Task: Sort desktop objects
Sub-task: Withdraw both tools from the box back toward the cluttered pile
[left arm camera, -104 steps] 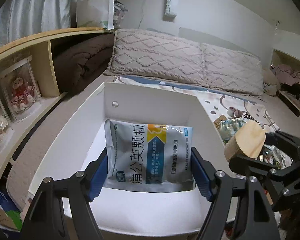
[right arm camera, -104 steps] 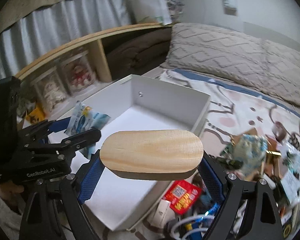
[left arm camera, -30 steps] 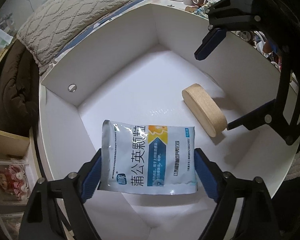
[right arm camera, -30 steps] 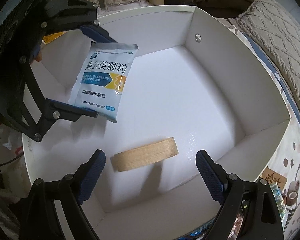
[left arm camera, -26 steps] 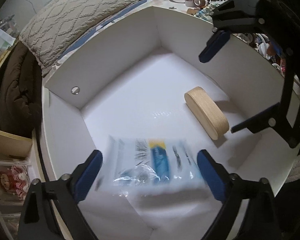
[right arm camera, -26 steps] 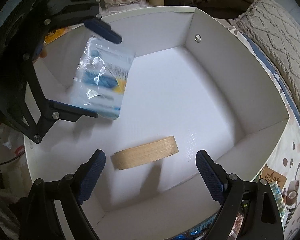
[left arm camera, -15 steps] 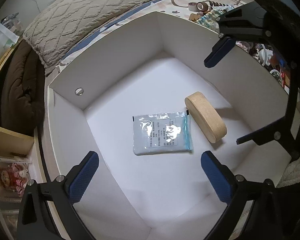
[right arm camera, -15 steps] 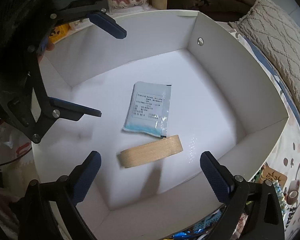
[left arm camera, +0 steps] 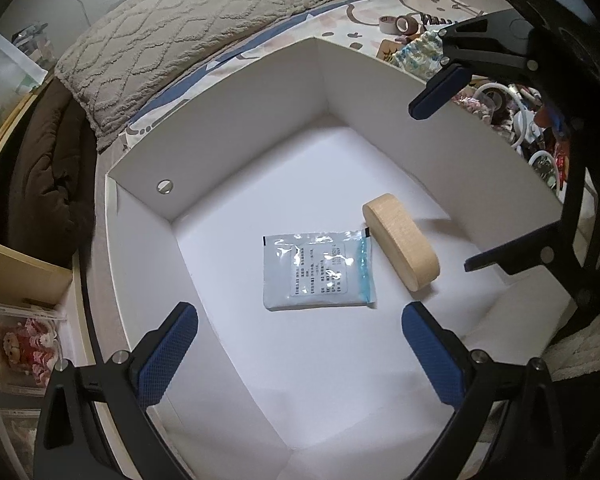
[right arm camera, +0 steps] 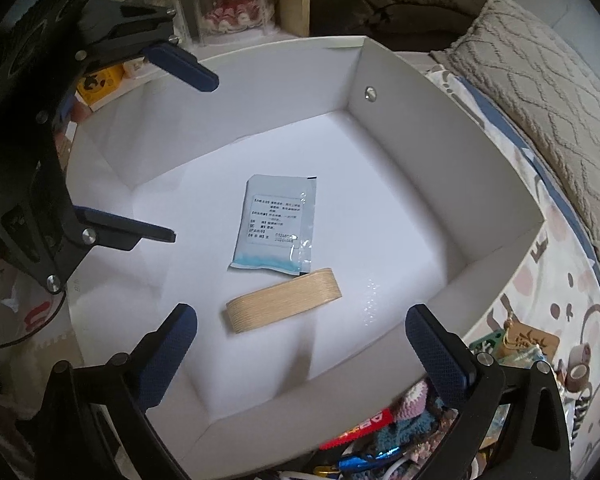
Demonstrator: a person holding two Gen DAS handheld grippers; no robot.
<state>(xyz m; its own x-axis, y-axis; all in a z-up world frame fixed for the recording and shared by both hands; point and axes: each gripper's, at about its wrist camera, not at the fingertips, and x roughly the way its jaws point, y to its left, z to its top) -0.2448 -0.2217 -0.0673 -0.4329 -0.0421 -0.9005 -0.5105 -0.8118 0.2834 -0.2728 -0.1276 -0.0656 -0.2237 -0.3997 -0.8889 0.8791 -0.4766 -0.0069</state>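
1. Dropped since the earlier frame: sachet now flat mid-frame in white box, touching wooden block.
2. Left tongs wide, empty; right tongs opening, empty.
3. Sachet probably light, slippery; best pinched by an edge.

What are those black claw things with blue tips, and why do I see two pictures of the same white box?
They are tongs that a person holds, one in each hand. Each has a little camera looking along its two fingers, so you get two pictures of one scene. One picture comes from the left tongs, the other from the right tongs. Each camera also sees the other tongs off to the side. Both hang over a white box that sits on a bed. Inside the box lie a flat packet and an oval wooden block, touching each other. The left tongs stand wide open and the right tongs are just finishing opening. Neither holds anything. More small things wait in a messy pile beside the box.
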